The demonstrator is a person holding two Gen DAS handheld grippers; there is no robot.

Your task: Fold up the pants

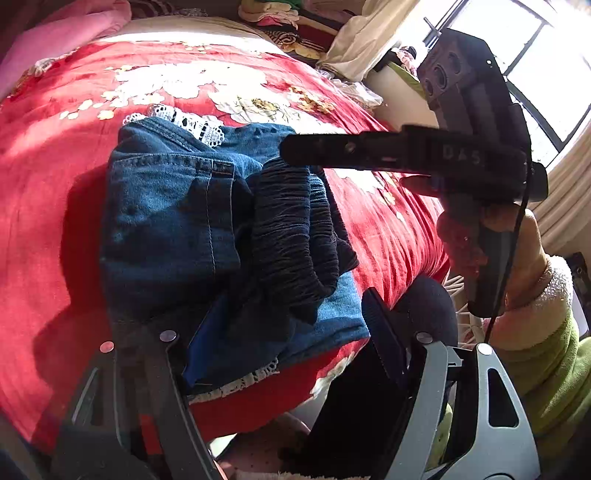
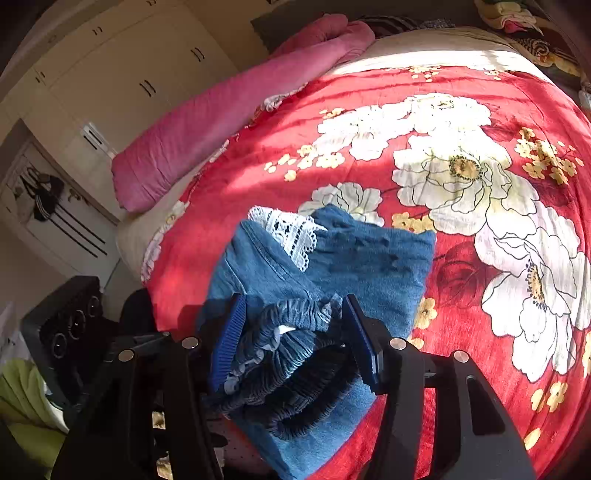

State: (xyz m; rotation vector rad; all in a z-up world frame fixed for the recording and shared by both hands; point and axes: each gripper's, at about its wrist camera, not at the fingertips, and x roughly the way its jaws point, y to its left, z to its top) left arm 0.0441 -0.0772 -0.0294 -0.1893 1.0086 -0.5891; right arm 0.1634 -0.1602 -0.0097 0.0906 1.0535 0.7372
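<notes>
Folded blue denim pants (image 1: 166, 221) (image 2: 369, 266) lie near the front edge of a red floral bedspread (image 1: 55, 184) (image 2: 480, 295). White lace trim (image 1: 192, 123) (image 2: 291, 232) peeks out at their far side. The dark gathered waistband (image 1: 291, 229) (image 2: 291, 362) is bunched on top. My right gripper (image 2: 293, 317) stands open with the waistband loosely between its blue pads; in the left wrist view it (image 1: 288, 151) reaches in from the right. My left gripper (image 1: 266, 325) is open over the near edge of the pants. Its left finger is above the denim and its right finger is off the fabric's side.
A pink rolled blanket (image 2: 221, 122) (image 1: 62, 33) lies along the bed's far left. Cream wardrobe doors (image 2: 110, 74) stand beyond it. Piled clothes (image 1: 288, 22) sit at the head of the bed, near a bright window (image 1: 535, 55). A hand in a green sleeve (image 1: 546, 350) holds the right gripper.
</notes>
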